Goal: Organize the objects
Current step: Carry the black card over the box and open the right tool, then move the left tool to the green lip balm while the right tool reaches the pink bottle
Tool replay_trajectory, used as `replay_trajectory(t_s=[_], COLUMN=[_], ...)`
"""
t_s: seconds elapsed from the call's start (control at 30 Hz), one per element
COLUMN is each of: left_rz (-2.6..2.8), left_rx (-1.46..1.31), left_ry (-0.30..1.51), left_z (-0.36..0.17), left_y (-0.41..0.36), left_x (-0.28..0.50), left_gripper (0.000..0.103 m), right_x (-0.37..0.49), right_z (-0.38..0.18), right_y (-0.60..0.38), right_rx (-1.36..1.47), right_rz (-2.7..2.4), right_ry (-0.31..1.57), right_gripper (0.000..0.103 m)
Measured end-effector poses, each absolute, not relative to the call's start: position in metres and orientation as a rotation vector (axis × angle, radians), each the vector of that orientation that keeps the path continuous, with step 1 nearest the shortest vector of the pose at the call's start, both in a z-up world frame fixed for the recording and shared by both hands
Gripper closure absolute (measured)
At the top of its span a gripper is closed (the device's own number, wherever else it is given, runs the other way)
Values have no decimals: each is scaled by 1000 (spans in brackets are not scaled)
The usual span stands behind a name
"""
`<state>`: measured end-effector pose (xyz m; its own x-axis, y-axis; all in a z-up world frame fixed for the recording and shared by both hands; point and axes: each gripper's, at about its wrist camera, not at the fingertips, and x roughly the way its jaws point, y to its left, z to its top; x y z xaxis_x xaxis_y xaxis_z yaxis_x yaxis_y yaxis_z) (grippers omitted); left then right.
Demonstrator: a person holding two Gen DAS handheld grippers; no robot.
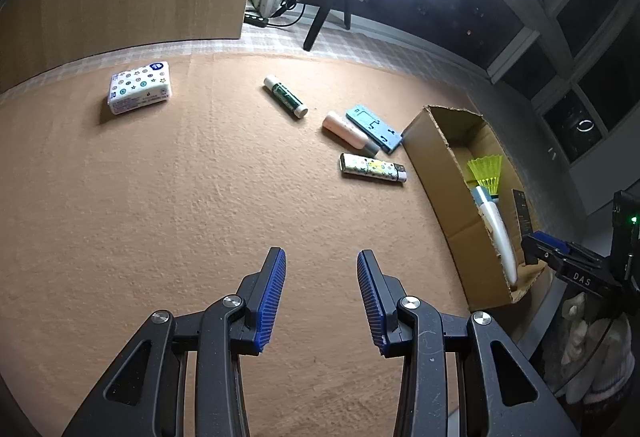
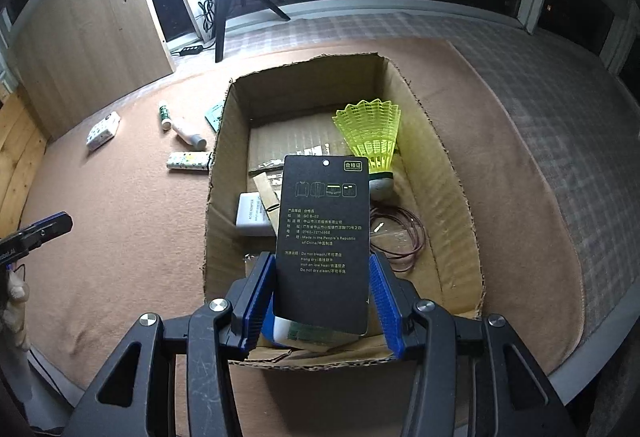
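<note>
**Black tag held over the box**

The brown mat (image 1: pixel 160 197) lies under everything. On its right side stands the cardboard box (image 2: pixel 224 141), open at the top. Inside it I see a yellow shuttlecock (image 2: pixel 370 129), a white adapter (image 2: pixel 252 215), a loop of thin wire (image 2: pixel 400 237) and a white tube (image 1: pixel 500 233).

My right gripper (image 2: pixel 322 293) hangs above the near end of the box, its pads pressed on the edges of a black tag (image 2: pixel 322 237) that stands upright between them.

My left gripper (image 1: pixel 321 301) hovers over bare mat, partly open and holding nothing.

Left of the box lie a tissue pack (image 1: pixel 140 87), a blue card (image 1: pixel 374 127), a patterned lighter (image 1: pixel 372 167), a pink tube (image 1: pixel 348 129) and a green tube (image 1: pixel 286 96).
</note>
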<state>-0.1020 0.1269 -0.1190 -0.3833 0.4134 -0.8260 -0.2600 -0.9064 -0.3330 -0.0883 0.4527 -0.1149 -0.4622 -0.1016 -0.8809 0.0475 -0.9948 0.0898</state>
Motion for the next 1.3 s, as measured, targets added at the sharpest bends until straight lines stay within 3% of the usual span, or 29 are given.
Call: replay_trajectory(t_s=[0.13,0.73,1.3], left_rz=[2319,2376,2410], left_rx=[-1444,-1419,-1414], left_ry=[-206,-175,-207], left_z=[-119,-105,-90], left_y=[126,117,136], left_x=[-102,-126,-205], left_gripper=[63,63,63], right_x=[-89,-100,-179], right_z=[-114,-87,-80], right_y=[453,406,332], right_rx=[1563,1434,1370], right_rz=[-2606,-2537,-2388], right_ry=[-110,-111,8], right_gripper=[50,50,52])
